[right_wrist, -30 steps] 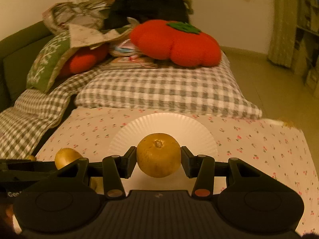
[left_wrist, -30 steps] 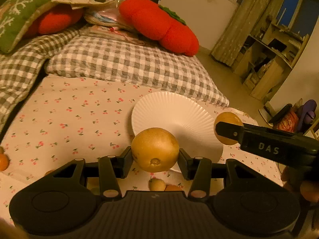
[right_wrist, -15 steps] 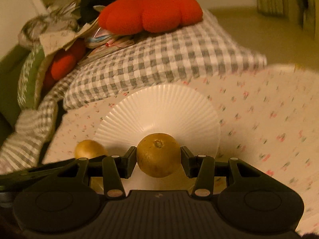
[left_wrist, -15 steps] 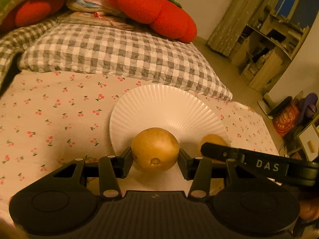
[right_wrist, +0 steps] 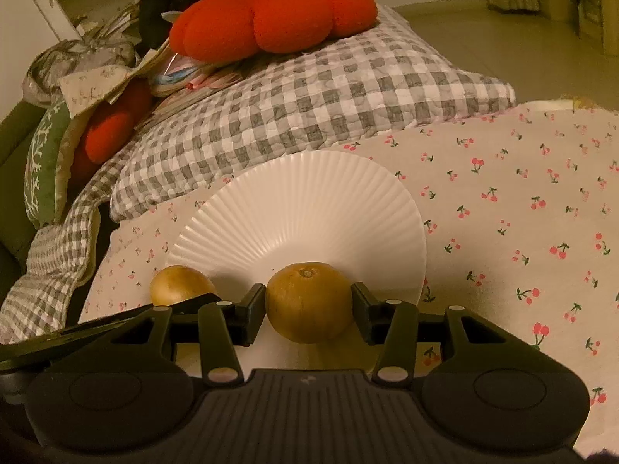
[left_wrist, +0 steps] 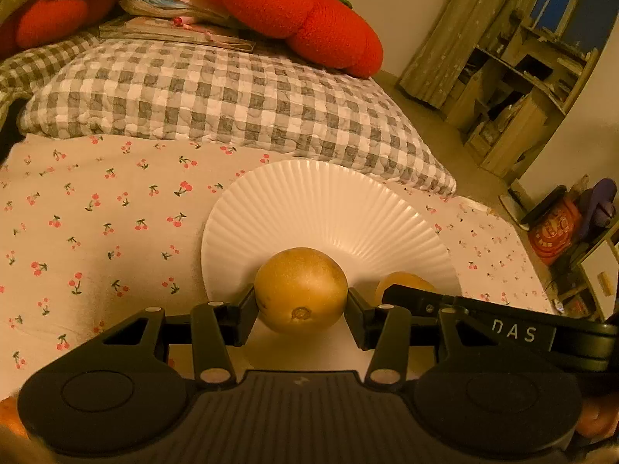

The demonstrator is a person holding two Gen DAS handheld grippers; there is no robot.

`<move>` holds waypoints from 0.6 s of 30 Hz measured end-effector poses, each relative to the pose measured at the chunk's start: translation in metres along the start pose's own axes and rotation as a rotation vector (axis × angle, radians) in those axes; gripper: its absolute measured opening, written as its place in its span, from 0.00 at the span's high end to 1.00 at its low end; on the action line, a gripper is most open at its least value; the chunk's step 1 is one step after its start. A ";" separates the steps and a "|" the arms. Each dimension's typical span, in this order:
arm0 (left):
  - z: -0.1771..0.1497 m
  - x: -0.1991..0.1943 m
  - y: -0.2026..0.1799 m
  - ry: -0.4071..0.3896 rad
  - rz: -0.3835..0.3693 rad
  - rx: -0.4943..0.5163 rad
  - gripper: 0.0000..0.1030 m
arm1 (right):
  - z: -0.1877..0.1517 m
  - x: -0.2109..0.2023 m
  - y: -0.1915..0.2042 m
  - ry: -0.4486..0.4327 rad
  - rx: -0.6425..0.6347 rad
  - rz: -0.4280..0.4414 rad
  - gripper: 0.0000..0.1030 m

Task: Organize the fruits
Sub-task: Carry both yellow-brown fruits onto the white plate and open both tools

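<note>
Left tongs (left_wrist: 301, 305) pinched a yellow fruit (left_wrist: 301, 290); right tongs (right_wrist: 308, 309) pinched a second fruit (right_wrist: 308, 301). Both fruits hung over the near rim of the white plate (left_wrist: 309, 201) on the bed, apparently for setting down together.

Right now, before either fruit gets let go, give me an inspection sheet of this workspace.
Surface: cherry-print sheet on a bed.
Job's things: white ribbed plate bare in the middle; two golden-brown round fruits, one per gripper.
Clutter: checked quilt, red pumpkin cushion, papers beneath it.
Grippers: left gripper shut on left fruit; right gripper shut on right fruit; both at the plate's near edge.
Cables: nothing seen.
Surroundings: curtain, wooden shelving.
</note>
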State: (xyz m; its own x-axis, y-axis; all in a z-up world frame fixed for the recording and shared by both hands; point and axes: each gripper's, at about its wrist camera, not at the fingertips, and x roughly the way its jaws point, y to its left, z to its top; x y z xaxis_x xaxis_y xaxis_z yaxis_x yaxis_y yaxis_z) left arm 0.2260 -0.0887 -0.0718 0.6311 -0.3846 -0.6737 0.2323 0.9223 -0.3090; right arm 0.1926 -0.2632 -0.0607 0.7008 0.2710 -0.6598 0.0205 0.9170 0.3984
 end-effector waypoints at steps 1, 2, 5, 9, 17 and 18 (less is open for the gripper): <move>0.000 0.000 0.000 -0.001 -0.004 -0.001 0.66 | 0.000 0.000 0.000 0.000 0.003 0.000 0.56; 0.000 0.000 0.000 -0.002 -0.005 -0.001 0.66 | -0.001 0.000 0.000 0.000 0.007 -0.001 0.56; 0.000 0.000 0.000 -0.004 -0.005 -0.008 0.65 | -0.001 0.000 -0.001 0.002 0.025 0.003 0.55; 0.000 0.000 0.001 -0.002 -0.013 -0.024 0.63 | -0.001 0.000 -0.003 0.005 0.057 0.013 0.55; 0.002 -0.009 0.007 -0.006 -0.040 -0.083 0.54 | 0.001 -0.011 0.003 0.030 0.093 -0.009 0.50; 0.003 -0.011 0.007 -0.007 -0.044 -0.091 0.53 | 0.001 -0.013 0.004 0.030 0.090 -0.014 0.50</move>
State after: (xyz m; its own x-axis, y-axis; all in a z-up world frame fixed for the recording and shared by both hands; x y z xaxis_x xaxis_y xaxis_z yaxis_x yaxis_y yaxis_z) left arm 0.2229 -0.0777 -0.0652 0.6273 -0.4240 -0.6532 0.1922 0.8971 -0.3978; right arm 0.1846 -0.2632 -0.0501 0.6786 0.2685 -0.6837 0.0949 0.8910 0.4441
